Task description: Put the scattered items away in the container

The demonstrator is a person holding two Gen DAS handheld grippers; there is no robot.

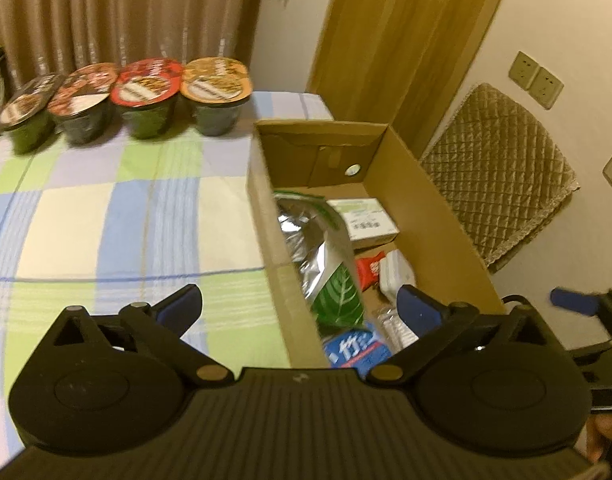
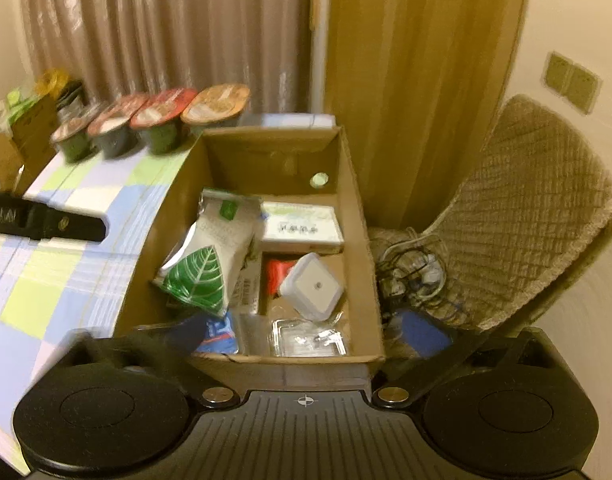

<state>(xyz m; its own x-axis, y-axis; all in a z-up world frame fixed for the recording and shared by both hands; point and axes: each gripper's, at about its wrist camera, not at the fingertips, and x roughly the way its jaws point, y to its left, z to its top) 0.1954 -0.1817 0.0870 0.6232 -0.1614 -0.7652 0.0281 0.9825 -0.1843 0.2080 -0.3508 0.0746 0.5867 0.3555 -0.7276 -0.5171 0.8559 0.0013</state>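
Both tools empty, left tool [image 1: 300,312] and right tool [image 2: 306,332] spread wide over the cardboard box [image 2: 364,248], which already holds the leaf-print pouch [image 2: 204,264]; probably between picks, next reach to the four noodle cups [image 1: 146,98] on the bed [image 1: 106,216].

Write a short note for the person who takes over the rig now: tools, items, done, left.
Left tool: open, empty, over the near left wall of the brown cardboard box.
Right tool: open, empty, at the box's near edge.
Done: silver leaf-print pouch, white flat carton, white square lidded tub and small packets lie inside.
Left: four foil-lidded noodle cups stand in a row on the checked cloth.
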